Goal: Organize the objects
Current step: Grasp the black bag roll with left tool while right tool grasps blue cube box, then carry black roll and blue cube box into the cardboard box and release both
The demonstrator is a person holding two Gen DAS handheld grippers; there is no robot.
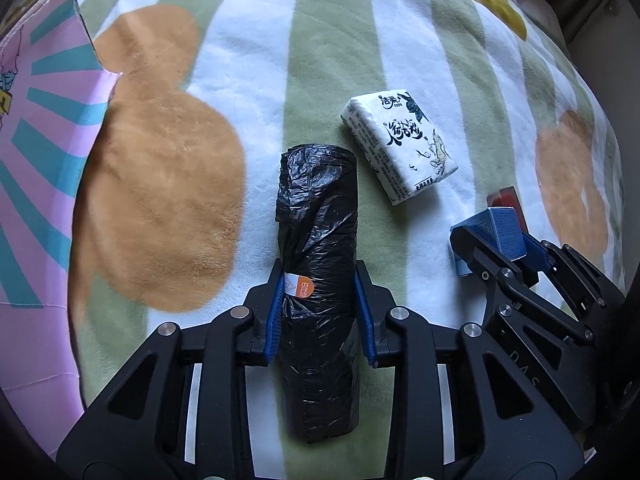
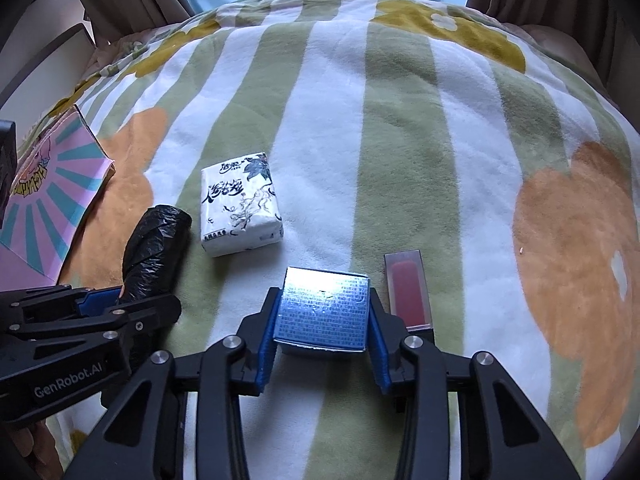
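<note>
My left gripper (image 1: 320, 276) is shut on a black roll of bin bags (image 1: 316, 216) that lies lengthwise on the striped blanket; the roll also shows in the right wrist view (image 2: 156, 248). My right gripper (image 2: 324, 304) is shut on a small blue box (image 2: 324, 308), seen from the left wrist view (image 1: 506, 232) too. A white tissue pack (image 1: 400, 144) with black lettering lies just beyond the roll, free on the blanket (image 2: 240, 208). A red lipstick case (image 2: 410, 292) lies right beside the blue box, touching the right finger.
A pink and teal carton (image 1: 44, 152) stands at the left edge, also in the right wrist view (image 2: 52, 204). The green and white striped blanket (image 2: 400, 140) with orange patches covers the whole surface. Curtains hang at the far side.
</note>
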